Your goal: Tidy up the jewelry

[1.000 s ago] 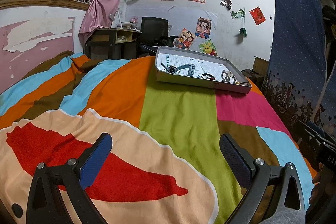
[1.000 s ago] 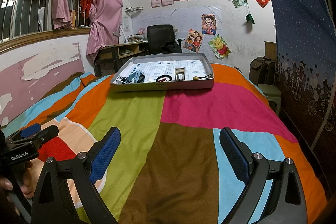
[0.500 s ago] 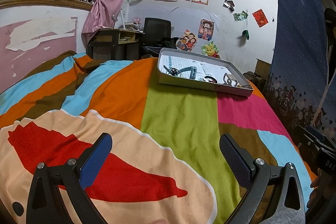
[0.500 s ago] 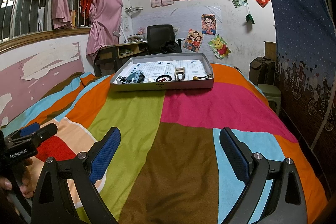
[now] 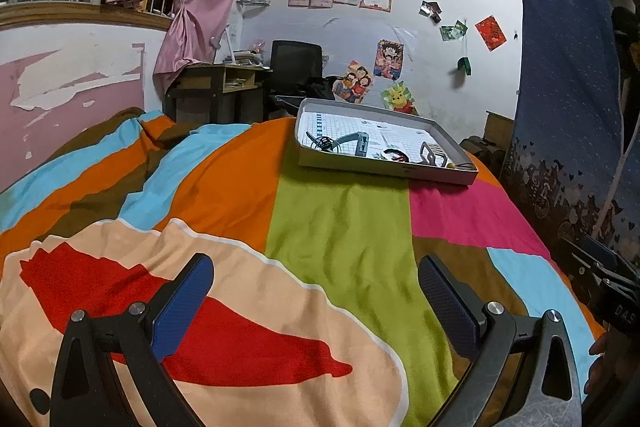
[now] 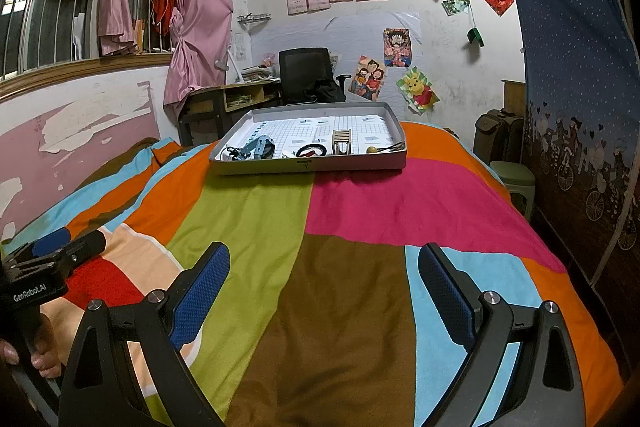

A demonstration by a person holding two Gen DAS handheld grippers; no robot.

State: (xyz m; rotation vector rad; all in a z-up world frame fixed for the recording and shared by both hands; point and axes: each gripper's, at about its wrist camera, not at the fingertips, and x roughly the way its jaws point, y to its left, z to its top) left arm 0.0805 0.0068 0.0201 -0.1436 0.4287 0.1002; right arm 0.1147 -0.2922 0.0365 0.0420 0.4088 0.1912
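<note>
Shallow grey cardboard tray [image 6: 308, 166] on colourful patchwork bedspread [image 6: 352, 215], holding blue-grey strap [image 6: 256, 147], black-and-red bracelet [image 6: 310, 149], small wooden rack [image 6: 342, 141], gold bead [image 6: 372, 149]. Left hand-held gripper [image 5: 316, 301] and right hand-held gripper [image 6: 324, 293] wide open, empty, well short of tray.

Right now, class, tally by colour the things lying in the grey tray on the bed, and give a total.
Black, tangled cord: 1
Blue-grey, clip-like piece: 1
Red and black, ring: 1
Wood, slatted rack: 1
Yellow-tipped, pin: 1
Total: 5 that can be made out in the tray
</note>
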